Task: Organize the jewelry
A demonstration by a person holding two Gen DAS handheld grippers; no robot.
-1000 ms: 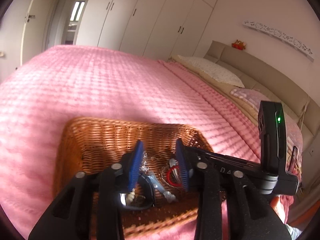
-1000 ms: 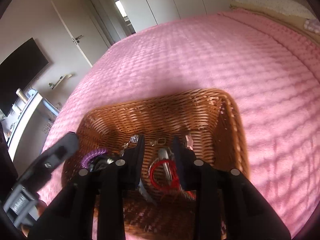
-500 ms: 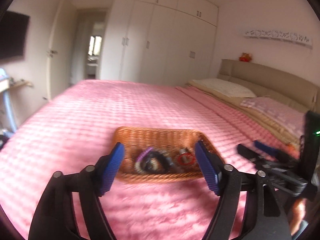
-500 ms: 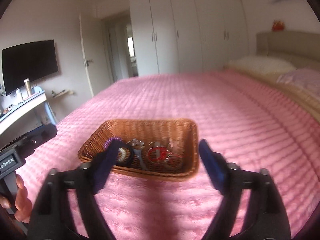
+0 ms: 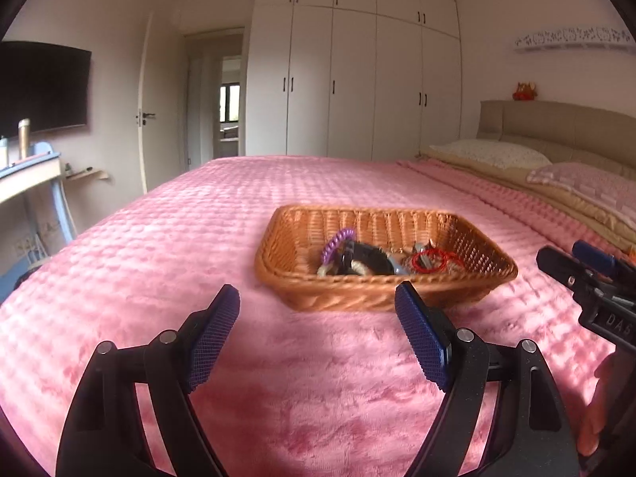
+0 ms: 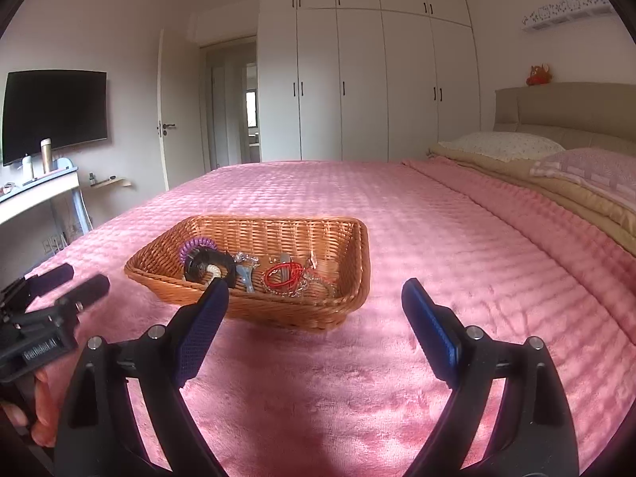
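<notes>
A brown wicker basket (image 5: 381, 298) sits on the pink bedspread; it also shows in the right wrist view (image 6: 278, 310). Inside lie a purple coil band (image 5: 337, 243), a black band (image 5: 367, 260), a red cord bracelet (image 5: 431, 261) and silver chains (image 6: 246, 257). My left gripper (image 5: 318, 330) is open and empty, held in front of the basket. My right gripper (image 6: 314, 324) is open and empty, also in front of the basket. Each gripper shows at the edge of the other's view.
The pink bedspread (image 5: 198, 246) stretches around the basket. Pillows (image 6: 505, 147) and a beige headboard (image 6: 564, 111) lie at the right. White wardrobes (image 6: 365, 79), a door, a wall TV (image 6: 53, 109) and a desk (image 6: 35, 194) stand beyond the bed.
Both grippers have pulled back out of the basket and opened wide. They now sit in front of the basket, with the jewelry left inside.
</notes>
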